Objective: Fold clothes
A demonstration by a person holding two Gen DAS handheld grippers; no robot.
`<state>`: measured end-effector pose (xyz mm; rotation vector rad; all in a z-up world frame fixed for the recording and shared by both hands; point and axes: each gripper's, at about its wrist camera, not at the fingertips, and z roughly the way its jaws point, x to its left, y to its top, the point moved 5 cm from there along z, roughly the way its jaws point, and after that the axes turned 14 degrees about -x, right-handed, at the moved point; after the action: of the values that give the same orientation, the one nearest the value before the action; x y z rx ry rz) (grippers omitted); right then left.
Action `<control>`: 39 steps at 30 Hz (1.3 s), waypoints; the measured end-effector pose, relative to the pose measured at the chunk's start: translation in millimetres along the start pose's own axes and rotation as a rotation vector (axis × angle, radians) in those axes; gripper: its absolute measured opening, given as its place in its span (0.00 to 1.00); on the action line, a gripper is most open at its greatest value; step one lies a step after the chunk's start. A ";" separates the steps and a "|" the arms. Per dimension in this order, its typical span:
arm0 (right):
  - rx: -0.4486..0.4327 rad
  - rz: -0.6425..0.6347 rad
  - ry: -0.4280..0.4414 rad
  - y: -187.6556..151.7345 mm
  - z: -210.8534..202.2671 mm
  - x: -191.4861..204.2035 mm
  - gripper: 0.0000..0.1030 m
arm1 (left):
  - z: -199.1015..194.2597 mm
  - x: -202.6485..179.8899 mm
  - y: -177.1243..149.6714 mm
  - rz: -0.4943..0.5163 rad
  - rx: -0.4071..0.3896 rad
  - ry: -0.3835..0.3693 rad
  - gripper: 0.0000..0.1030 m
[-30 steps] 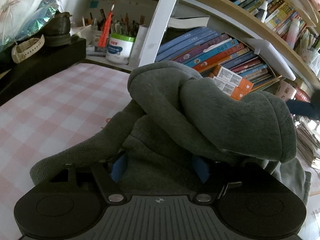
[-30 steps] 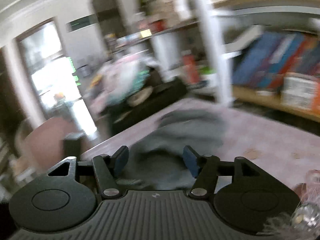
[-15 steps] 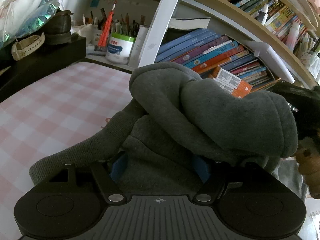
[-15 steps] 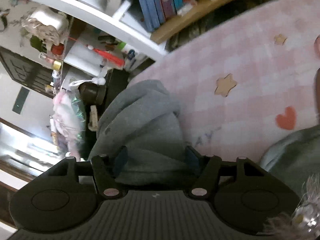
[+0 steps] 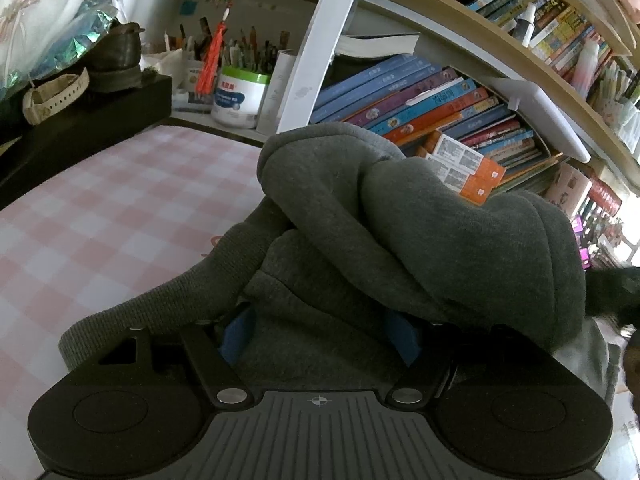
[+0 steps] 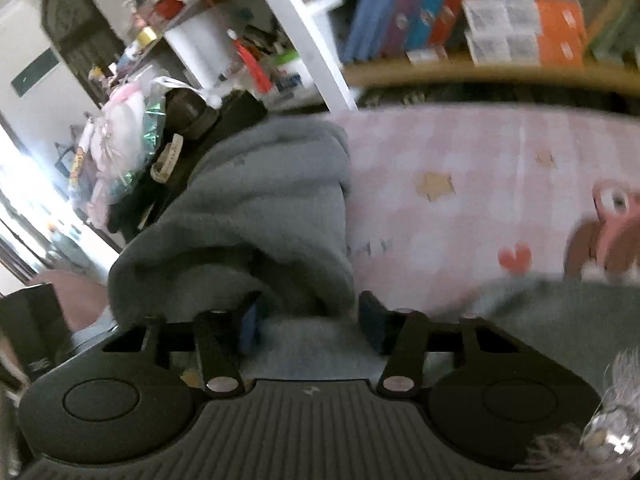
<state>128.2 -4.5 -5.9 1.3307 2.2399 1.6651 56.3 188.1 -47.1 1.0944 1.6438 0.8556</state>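
Observation:
A dark grey hoodie (image 5: 400,240) lies bunched on the pink checked tablecloth (image 5: 100,220), its hood mounded up and a ribbed cuffed sleeve (image 5: 160,304) trailing left. My left gripper (image 5: 320,332) is open, its blue pads (image 5: 236,332) on either side of the cloth, which lies between and over them. In the blurred right wrist view the same hoodie (image 6: 260,220) rises at centre left. My right gripper (image 6: 308,320) is open with grey cloth between its fingers (image 6: 370,320). More grey cloth (image 6: 560,312) lies at lower right.
A bookshelf with slanted books (image 5: 432,108) and a white upright post (image 5: 320,40) stands behind the table. A white tub (image 5: 238,96), pens and a red tassel stand at back left. A black box (image 5: 80,120) with a shoe borders the left edge.
The right gripper has swung round a lot and now sits low at the hoodie with cloth between its fingers. The left gripper and the hoodie in front of it have hardly moved.

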 end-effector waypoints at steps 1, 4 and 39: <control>-0.026 0.000 -0.004 3.2 6.0 -0.8 0.36 | 0.2 0.1 0.1 -0.002 0.000 -0.001 0.72; -0.059 0.031 -0.018 8.3 23.4 -8.9 0.23 | 0.4 0.5 0.6 -0.008 0.000 -0.005 0.72; -0.065 -0.234 -0.692 -22.8 -133.9 -180.4 0.60 | 0.8 1.6 1.1 -0.009 0.000 -0.015 0.75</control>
<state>161.1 -224.4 -45.1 1.2997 1.8185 0.9797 57.1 190.0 -47.0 1.0896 1.6356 0.8397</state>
